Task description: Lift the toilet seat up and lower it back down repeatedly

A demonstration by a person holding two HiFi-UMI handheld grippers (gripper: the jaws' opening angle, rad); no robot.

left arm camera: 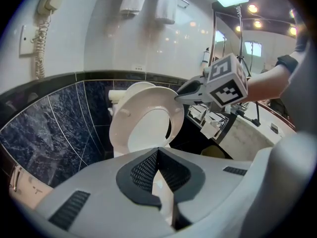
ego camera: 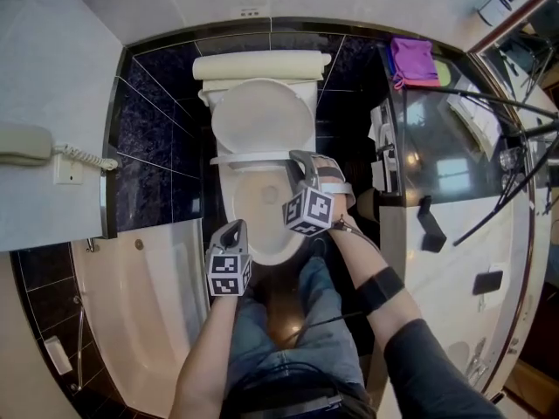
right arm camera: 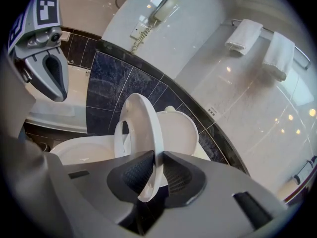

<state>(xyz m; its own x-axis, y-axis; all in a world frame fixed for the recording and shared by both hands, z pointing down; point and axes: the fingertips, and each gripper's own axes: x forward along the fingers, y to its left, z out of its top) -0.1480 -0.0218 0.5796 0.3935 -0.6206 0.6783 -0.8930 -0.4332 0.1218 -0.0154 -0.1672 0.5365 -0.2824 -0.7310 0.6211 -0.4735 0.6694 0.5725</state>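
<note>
The white toilet seat (ego camera: 249, 158) stands tilted up over the bowl (ego camera: 262, 203), with the lid (ego camera: 262, 116) upright behind it against the tank. My right gripper (ego camera: 301, 160) is shut on the seat's front right rim. In the right gripper view the seat (right arm camera: 143, 128) runs edge-on between the pads, which press on it at the gripper (right arm camera: 153, 175). My left gripper (ego camera: 231, 231) hangs low in front of the bowl's left side, apart from the seat, shut and empty. In the left gripper view its pads meet at the gripper (left arm camera: 157, 155); beyond stand the raised seat (left arm camera: 120, 125) and the right gripper (left arm camera: 179, 95).
A bathtub (ego camera: 131, 295) lies at the left, under a wall phone (ego camera: 26, 144). A vanity counter (ego camera: 454, 173) with a purple cloth (ego camera: 412, 59) stands at the right. Two towels (right arm camera: 245, 36) hang on the wall above the tank. The person's legs are just in front of the bowl.
</note>
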